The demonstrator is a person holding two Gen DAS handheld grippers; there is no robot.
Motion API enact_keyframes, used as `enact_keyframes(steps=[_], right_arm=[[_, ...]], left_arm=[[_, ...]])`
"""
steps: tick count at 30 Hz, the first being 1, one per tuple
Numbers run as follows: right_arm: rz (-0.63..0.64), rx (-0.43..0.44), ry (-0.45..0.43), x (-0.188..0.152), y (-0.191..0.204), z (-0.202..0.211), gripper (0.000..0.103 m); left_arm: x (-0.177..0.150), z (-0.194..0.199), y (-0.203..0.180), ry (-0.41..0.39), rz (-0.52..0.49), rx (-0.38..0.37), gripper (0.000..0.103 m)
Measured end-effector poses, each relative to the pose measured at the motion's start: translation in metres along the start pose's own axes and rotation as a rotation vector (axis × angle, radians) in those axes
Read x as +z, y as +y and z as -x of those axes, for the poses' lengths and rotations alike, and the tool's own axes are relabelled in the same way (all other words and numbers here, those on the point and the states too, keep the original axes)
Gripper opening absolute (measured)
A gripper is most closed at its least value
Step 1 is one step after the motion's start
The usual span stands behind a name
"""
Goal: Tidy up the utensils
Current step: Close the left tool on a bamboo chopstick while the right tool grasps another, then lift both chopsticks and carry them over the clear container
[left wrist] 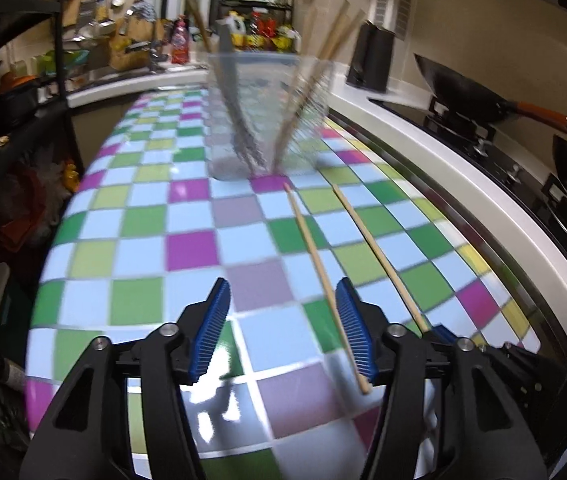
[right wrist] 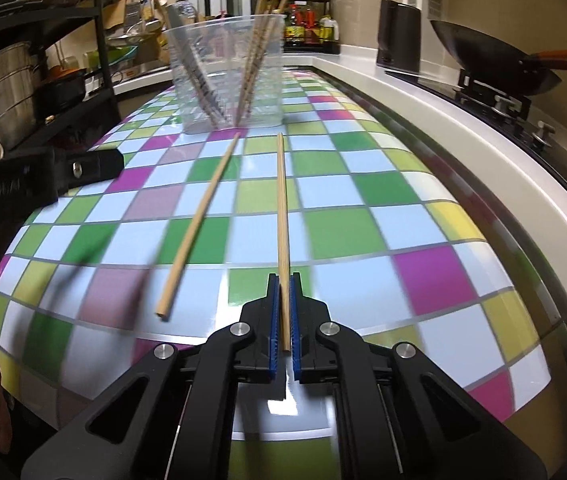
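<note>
My right gripper (right wrist: pixel 283 300) pinches one chopstick (right wrist: pixel 281 208); my left gripper (left wrist: pixel 283 320) gapes empty beside another chopstick (left wrist: pixel 315 256). Ahead, the cup (left wrist: pixel 263 120) blurs (contents indistinct).

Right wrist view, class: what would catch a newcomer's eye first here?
The bright checkered tabletop fills the view. The right gripper has its jaws shut on one chopstick pointing toward the clear cup of utensils at the far end. A second chopstick lies loose to its left.
</note>
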State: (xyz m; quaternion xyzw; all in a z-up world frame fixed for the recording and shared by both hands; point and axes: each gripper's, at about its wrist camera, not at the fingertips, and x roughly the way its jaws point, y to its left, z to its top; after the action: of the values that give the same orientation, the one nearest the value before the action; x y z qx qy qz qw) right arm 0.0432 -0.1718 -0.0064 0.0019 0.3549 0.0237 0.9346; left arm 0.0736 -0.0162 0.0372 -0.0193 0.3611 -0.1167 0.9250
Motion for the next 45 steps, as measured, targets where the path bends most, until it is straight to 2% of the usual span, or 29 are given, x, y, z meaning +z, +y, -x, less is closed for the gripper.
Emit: enact_keyframes(steps=[5, 16, 19, 21, 23, 24, 32, 35, 43, 45], right_arm=[[-0.026, -0.019, -0.007, -0.001, -0.014, 0.001, 0.005], [-0.038, -0.025, -0.01, -0.001, -0.021, 0.0, 0.005], [-0.038, -0.022, -0.009, -0.002, -0.021, 0.0, 0.005], [-0.038, -0.021, -0.009, -0.002, -0.021, 0.0, 0.005], [-0.038, -0.021, -0.009, -0.002, -0.021, 0.0, 0.005], [-0.038, -0.02, -0.008, -0.002, -0.021, 0.0, 0.005], [-0.018, 0.01, 0.0, 0.001, -0.011, -0.002, 0.005], [-0.009, 0.023, 0.005, 0.002, -0.008, -0.003, 0.006], [-0.009, 0.026, 0.007, 0.006, -0.011, -0.007, 0.007], [-0.005, 0.024, 0.006, 0.006, -0.011, -0.007, 0.008]], left_arm=[[-0.012, -0.017, -0.023, 0.058, -0.045, -0.025, 0.061], [-0.022, -0.037, -0.046, 0.121, -0.126, 0.02, 0.058], [-0.022, -0.039, -0.043, 0.125, -0.13, 0.031, 0.046], [-0.02, -0.038, -0.038, 0.125, -0.12, 0.042, 0.022], [-0.018, -0.038, -0.03, 0.128, -0.104, 0.052, 0.008], [-0.018, -0.038, -0.025, 0.129, -0.092, 0.058, 0.006], [-0.021, -0.026, 0.024, 0.114, 0.04, 0.136, 0.006], [-0.024, -0.022, 0.035, 0.11, 0.081, 0.138, 0.006], [-0.027, -0.021, 0.034, 0.099, 0.074, 0.156, 0.009], [-0.027, -0.02, 0.034, 0.098, 0.071, 0.155, 0.013]])
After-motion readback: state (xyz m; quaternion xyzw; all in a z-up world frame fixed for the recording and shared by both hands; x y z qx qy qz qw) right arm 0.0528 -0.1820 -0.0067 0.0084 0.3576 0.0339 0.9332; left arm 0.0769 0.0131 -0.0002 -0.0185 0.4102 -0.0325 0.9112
